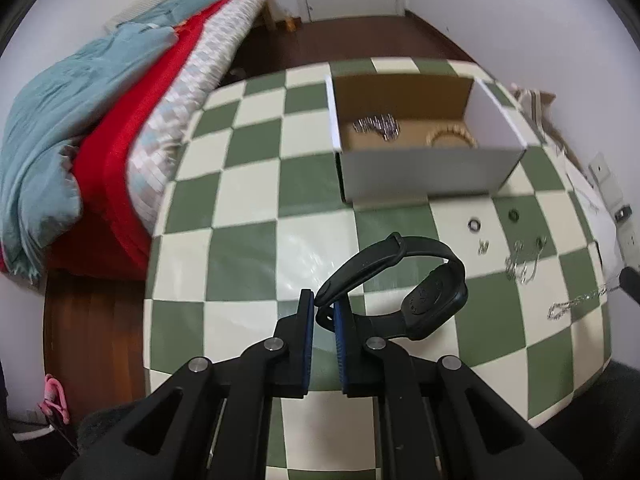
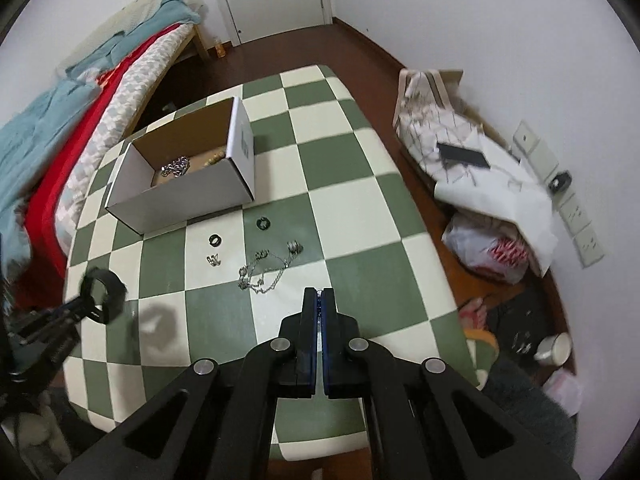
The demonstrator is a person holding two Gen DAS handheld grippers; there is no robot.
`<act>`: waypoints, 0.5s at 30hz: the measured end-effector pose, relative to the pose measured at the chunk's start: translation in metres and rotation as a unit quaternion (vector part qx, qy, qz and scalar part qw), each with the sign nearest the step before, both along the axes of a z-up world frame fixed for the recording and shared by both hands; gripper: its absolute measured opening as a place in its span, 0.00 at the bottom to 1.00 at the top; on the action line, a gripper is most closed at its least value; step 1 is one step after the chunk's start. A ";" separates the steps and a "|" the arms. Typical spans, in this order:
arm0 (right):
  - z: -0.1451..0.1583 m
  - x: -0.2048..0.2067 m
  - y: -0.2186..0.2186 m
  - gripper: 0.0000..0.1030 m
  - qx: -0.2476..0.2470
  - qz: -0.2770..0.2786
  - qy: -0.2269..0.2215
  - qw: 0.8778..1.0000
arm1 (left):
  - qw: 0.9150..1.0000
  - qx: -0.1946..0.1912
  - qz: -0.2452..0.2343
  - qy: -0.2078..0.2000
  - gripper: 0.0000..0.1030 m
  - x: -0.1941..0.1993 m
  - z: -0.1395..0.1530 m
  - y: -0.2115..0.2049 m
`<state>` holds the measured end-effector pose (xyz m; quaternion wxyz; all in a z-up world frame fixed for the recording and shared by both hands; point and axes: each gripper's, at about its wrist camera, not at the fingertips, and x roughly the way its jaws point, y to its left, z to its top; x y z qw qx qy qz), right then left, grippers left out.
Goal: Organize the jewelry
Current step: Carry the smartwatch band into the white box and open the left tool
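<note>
Our left gripper (image 1: 324, 308) clamps the black watch (image 1: 400, 284) by its strap, keeping the case clear for the box (image 1: 432, 174) ahead, while our right gripper (image 2: 319, 300) is clenched, apparently on a thin chain (image 1: 576, 302).

Green-and-cream checkered table (image 2: 352, 152). Open cardboard box (image 2: 180, 188) rests on it toward the bed side. Just in front of the box: two dark rings (image 2: 215, 240) (image 2: 262, 223). Further from the box: small silver piece (image 2: 213, 259), tangled silver chain (image 2: 260, 272).
</note>
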<state>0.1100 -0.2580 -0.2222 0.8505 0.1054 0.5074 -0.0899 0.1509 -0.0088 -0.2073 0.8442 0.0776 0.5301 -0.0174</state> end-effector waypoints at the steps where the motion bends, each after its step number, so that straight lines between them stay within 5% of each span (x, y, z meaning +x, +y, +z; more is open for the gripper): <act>1: 0.003 0.002 0.003 0.01 -0.006 0.002 -0.002 1.000 | 1.000 -0.003 0.004 -0.007 0.07 -0.001 0.006 0.000; 15: 0.055 0.029 0.030 0.01 -0.003 0.036 -0.063 0.997 | 0.997 -0.041 0.022 -0.065 0.07 0.017 0.069 0.005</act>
